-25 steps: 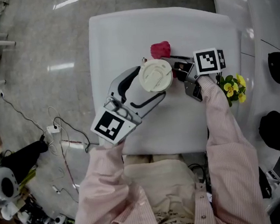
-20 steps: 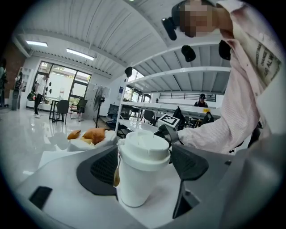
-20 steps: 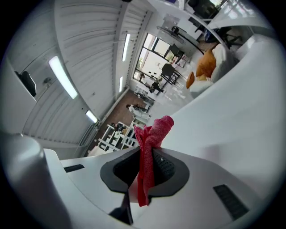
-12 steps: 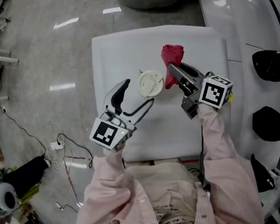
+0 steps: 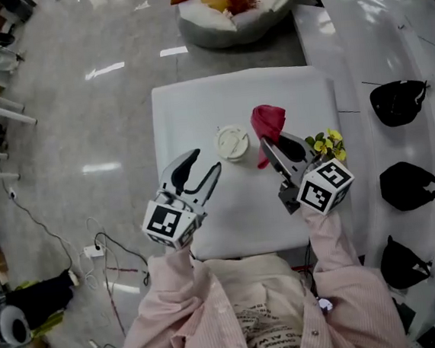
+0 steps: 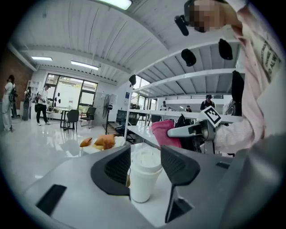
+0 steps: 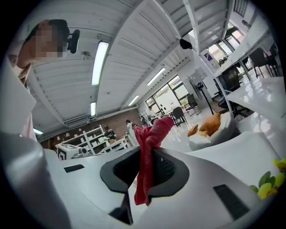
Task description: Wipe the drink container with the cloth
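Observation:
A white lidded drink cup (image 5: 232,142) stands upright on the white table (image 5: 195,103). My left gripper (image 5: 201,167) hovers just short of it on the near left. Its jaws are closing with nothing between them. In the left gripper view the cup (image 6: 144,176) stands a little beyond the jaws of the left gripper (image 6: 145,166), untouched. My right gripper (image 5: 272,147) is shut on a red cloth (image 5: 268,121), held up just right of the cup. In the right gripper view the cloth (image 7: 149,134) sticks up from the closed jaws of the right gripper (image 7: 145,172).
Yellow flowers (image 5: 326,144) lie at the table's right edge beside my right gripper. A white beanbag with orange cushions (image 5: 231,0) sits on the floor beyond the table. Black caps (image 5: 397,102) hang on the white shelving to the right. Cables lie on the floor at left.
My left gripper has let go of the cup, which now stands on the table, and has drawn back with narrower jaws. The right gripper has pulled the cloth away from the cup.

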`<control>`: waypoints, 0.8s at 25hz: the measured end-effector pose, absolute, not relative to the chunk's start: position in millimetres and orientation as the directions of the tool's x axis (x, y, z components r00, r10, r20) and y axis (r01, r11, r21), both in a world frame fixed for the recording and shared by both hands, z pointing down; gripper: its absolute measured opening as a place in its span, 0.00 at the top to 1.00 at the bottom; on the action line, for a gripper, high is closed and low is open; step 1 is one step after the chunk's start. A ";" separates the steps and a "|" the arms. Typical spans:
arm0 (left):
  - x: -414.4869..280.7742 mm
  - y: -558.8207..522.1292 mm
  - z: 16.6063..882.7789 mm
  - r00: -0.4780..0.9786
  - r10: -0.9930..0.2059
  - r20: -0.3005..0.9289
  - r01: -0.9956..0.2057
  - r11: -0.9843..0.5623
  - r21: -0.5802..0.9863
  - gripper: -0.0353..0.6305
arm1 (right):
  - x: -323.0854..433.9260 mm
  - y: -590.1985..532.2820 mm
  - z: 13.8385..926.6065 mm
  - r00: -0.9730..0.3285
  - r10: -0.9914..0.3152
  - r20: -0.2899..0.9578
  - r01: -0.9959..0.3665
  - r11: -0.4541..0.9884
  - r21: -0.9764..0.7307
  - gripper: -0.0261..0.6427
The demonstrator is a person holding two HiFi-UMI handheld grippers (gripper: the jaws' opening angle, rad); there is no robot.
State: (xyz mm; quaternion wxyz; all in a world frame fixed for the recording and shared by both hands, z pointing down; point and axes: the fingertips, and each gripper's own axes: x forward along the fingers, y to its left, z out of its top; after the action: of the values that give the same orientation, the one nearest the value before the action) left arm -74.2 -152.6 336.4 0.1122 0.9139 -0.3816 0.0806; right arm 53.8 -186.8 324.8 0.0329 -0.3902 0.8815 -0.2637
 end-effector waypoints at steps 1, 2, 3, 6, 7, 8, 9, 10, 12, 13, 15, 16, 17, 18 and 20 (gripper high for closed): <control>-75.3 -149.4 333.8 0.695 -0.681 0.229 -0.716 -0.684 0.141 0.64 | 52.6 -179.7 320.6 -0.694 -0.705 0.146 -0.673 0.564 -0.478 0.89; -75.7 -146.6 330.8 0.695 -0.683 0.227 -0.717 -0.682 0.143 0.65 | 51.9 -173.2 316.8 -0.693 -0.706 0.143 -0.675 0.568 -0.470 0.89; -75.8 -143.9 327.3 0.693 -0.684 0.227 -0.719 -0.679 0.148 0.66 | 51.6 -167.4 313.0 -0.691 -0.709 0.137 -0.678 0.571 -0.463 0.89; -77.0 -137.1 316.7 0.686 -0.689 0.234 -0.726 -0.671 0.153 0.71 | 51.0 -153.7 299.8 -0.680 -0.724 0.119 -0.693 0.580 -0.429 0.89; -78.1 -134.6 314.5 0.684 -0.689 0.241 -0.727 -0.670 0.149 0.75 | 50.4 -149.6 295.1 -0.677 -0.727 0.111 -0.697 0.586 -0.414 0.89; -79.4 -132.0 312.8 0.681 -0.688 0.250 -0.729 -0.669 0.145 0.79 | 49.8 -145.3 290.4 -0.677 -0.729 0.101 -0.699 0.593 -0.400 0.89; -80.5 -129.6 311.2 0.678 -0.688 0.259 -0.731 -0.668 0.140 0.82 | 49.4 -141.2 285.8 -0.678 -0.729 0.090 -0.699 0.602 -0.387 0.89; -81.2 -127.3 309.5 0.675 -0.689 0.265 -0.733 -0.666 0.135 0.85 | 49.6 -137.5 281.5 -0.679 -0.730 0.079 -0.698 0.610 -0.375 0.89; -82.2 -122.9 305.3 0.670 -0.693 0.267 -0.737 -0.662 0.132 0.88 | 51.2 -130.8 274.8 -0.677 -0.734 0.063 -0.704 0.620 -0.347 0.89; -82.7 -120.7 302.7 0.669 -0.694 0.265 -0.738 -0.661 0.133 0.90 | 52.3 -127.8 272.4 -0.673 -0.737 0.059 -0.709 0.621 -0.335 0.89; -83.9 -117.2 297.2 0.667 -0.699 0.256 -0.741 -0.658 0.132 0.92 | 54.5 -122.3 268.3 -0.667 -0.744 0.052 -0.717 0.620 -0.320 0.89; -84.8 -115.9 294.5 0.664 -0.704 0.252 -0.744 -0.655 0.128 0.93 | 55.4 -119.9 266.7 -0.664 -0.746 0.049 -0.719 0.620 -0.313 0.89; -86.2 -114.7 292.5 0.657 -0.710 0.252 -0.750 -0.650 0.124 0.94 | 56.0 -117.3 265.7 -0.663 -0.747 0.048 -0.722 0.621 -0.304 0.89; -88.5 -113.5 291.4 0.650 -0.716 0.254 -0.757 -0.642 0.123 0.94 | 56.3 -114.7 264.9 -0.662 -0.748 0.048 -0.725 0.622 -0.295 0.89; -94.7 -112.0 289.6 0.641 -0.724 0.255 -0.766 -0.626 0.146 0.94 | 56.4 -110.6 262.3 -0.658 -0.752 0.044 -0.730 0.622 -0.282 0.89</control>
State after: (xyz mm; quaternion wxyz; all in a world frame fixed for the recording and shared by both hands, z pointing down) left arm -94.7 -112.0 289.6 0.1209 0.8977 -0.4150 0.0859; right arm 56.4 -110.6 262.3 0.0391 -0.4117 0.8998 -0.1390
